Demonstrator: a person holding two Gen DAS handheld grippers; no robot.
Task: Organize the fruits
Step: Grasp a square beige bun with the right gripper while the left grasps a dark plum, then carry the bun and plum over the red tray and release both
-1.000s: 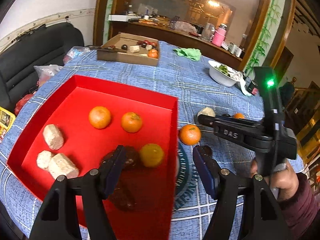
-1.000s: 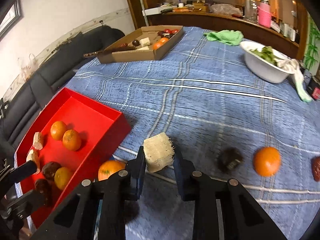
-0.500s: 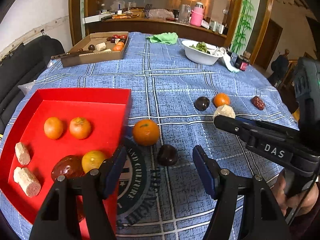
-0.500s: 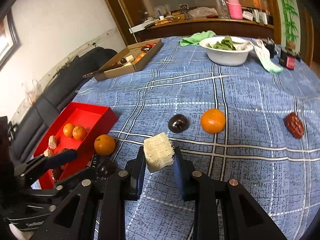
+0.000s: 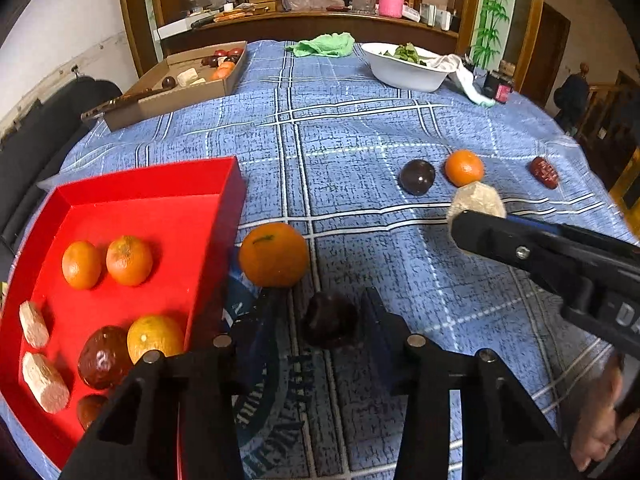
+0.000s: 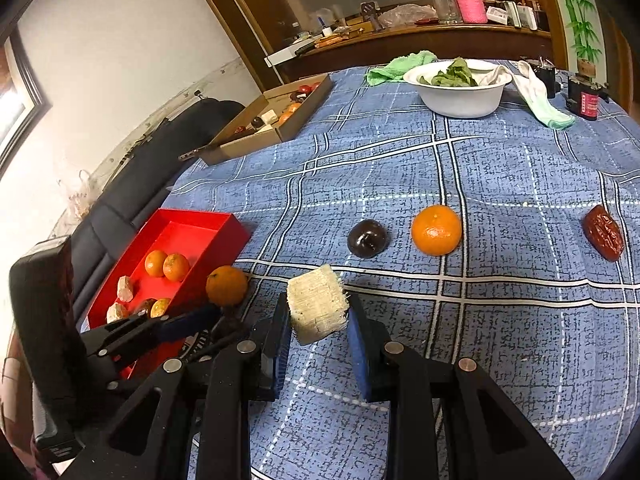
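Observation:
My left gripper (image 5: 326,308) is low over the blue tablecloth, just right of the red tray (image 5: 160,184). Its jaws are closing around a dark round fruit (image 5: 330,324) that lies between the pads; a slim gap still shows on the left side. An orange (image 5: 274,254) rests just beyond it against the tray wall. My right gripper (image 6: 316,320) is shut on a pale fibrous block (image 6: 318,304), held above the cloth. Loose further out are a dark plum (image 6: 367,237), an orange (image 6: 436,230) and a red date (image 6: 604,238). The tray holds oranges, pale chunks and dark fruits.
At the far left stands a cardboard box (image 5: 180,96) with more fruit. A white bowl (image 5: 404,74) of greens and a green cloth (image 5: 324,45) sit at the back. A black sofa (image 5: 32,140) runs along the table's left edge. A person's hand (image 5: 600,432) grips the right tool.
My left gripper swung right from over the tray onto the cloth, sank around the dark fruit, and its jaws narrowed. The right gripper drifted over the cloth, still gripping the pale block.

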